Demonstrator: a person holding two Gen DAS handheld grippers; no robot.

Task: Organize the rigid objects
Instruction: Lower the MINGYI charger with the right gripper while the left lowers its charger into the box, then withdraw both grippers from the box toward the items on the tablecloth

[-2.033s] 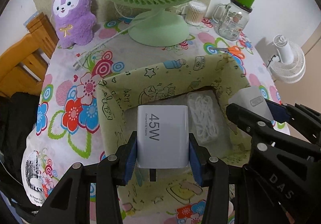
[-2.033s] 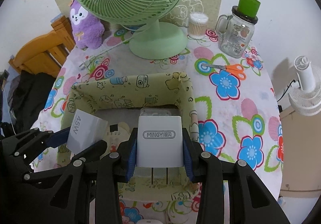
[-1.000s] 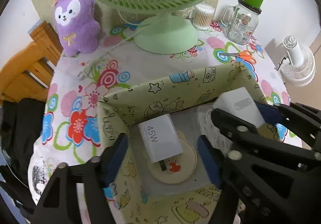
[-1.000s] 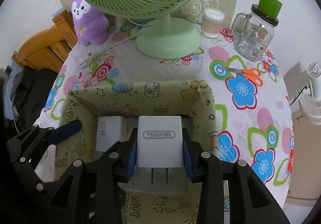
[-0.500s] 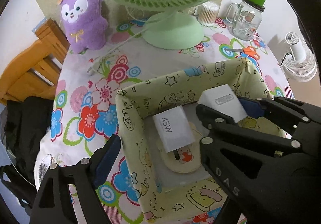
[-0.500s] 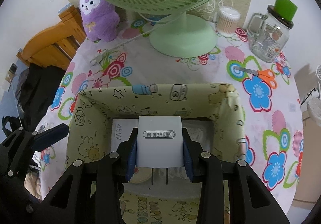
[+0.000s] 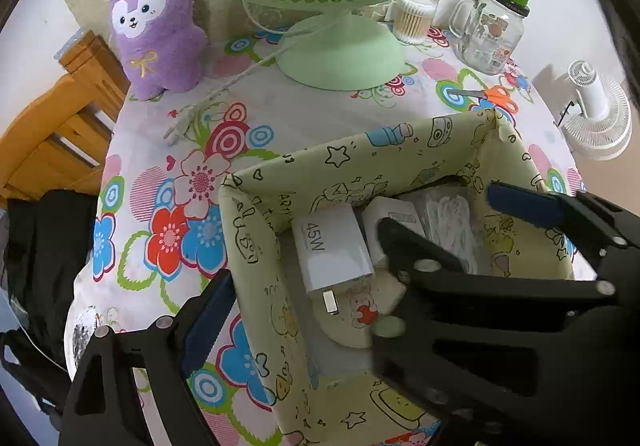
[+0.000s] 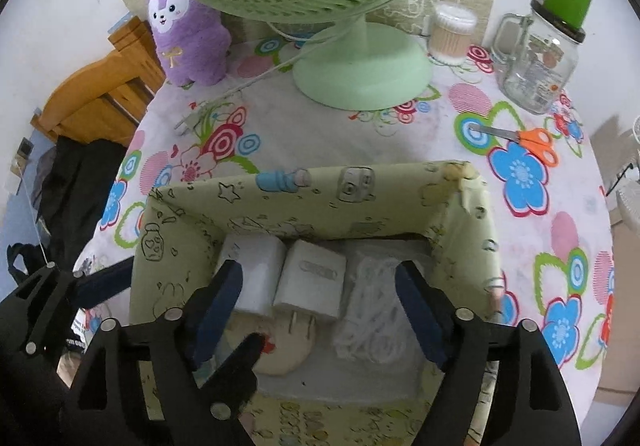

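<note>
A yellow-green cartoon-print box (image 8: 320, 198) stands on the flowered tablecloth. Inside it lie a white 45W charger (image 7: 332, 246) (image 8: 256, 274), a white MINGYI charger (image 8: 310, 278) (image 7: 394, 216) right beside it, and a bagged white cable (image 8: 372, 310) (image 7: 448, 230); both chargers rest partly on a round cartoon coaster (image 7: 360, 318). My right gripper (image 8: 320, 282) (image 7: 440, 210) hovers over the box, its jaws opening, and the MINGYI charger lies free below them. My left gripper (image 7: 320, 310) is also opening with nothing gripped; its left finger is outside the box wall, and the right gripper hides its right finger.
A green desk fan (image 8: 360, 74) stands behind the box, its plug and cord (image 7: 180, 126) on the cloth. A purple plush (image 7: 156, 26) is at the back left. A swab tub (image 8: 450, 32), glass jar (image 8: 540, 66) and orange scissors (image 8: 520, 138) are at the back right. A wooden chair (image 7: 52, 126) is off the left edge.
My right gripper has opened and let go of the MINGYI charger, which now lies in the box beside the 45W charger. My left gripper's jaws have spread wider.
</note>
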